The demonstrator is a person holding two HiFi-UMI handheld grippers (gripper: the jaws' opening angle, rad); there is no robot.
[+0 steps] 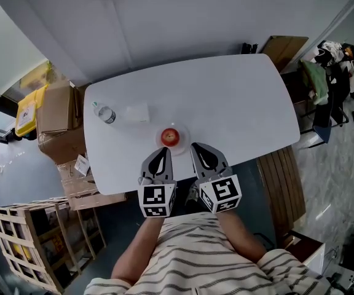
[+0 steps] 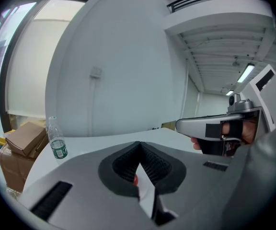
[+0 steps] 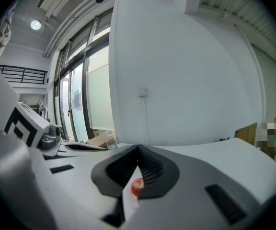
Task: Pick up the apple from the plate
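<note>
The apple [image 1: 170, 137], small, red and round, lies just ahead of and between our left claw [image 1: 162, 150] and right claw [image 1: 196, 146], both pinched shut and empty. It sits on a clear plate [image 1: 184, 131] near the front edge of the tabletop [image 1: 238, 97]. We judge it firm, light, smooth-skinned and apt to roll, so we would grip across its widest middle. Further left a water bottle [image 1: 105, 114] stands beside a pale box [image 1: 137, 112], well apart. Nothing blocks the approach.

bottle [image 1: 105, 114] left of apple [image 1: 170, 137], open tabletop [image 1: 238, 97] right
</note>
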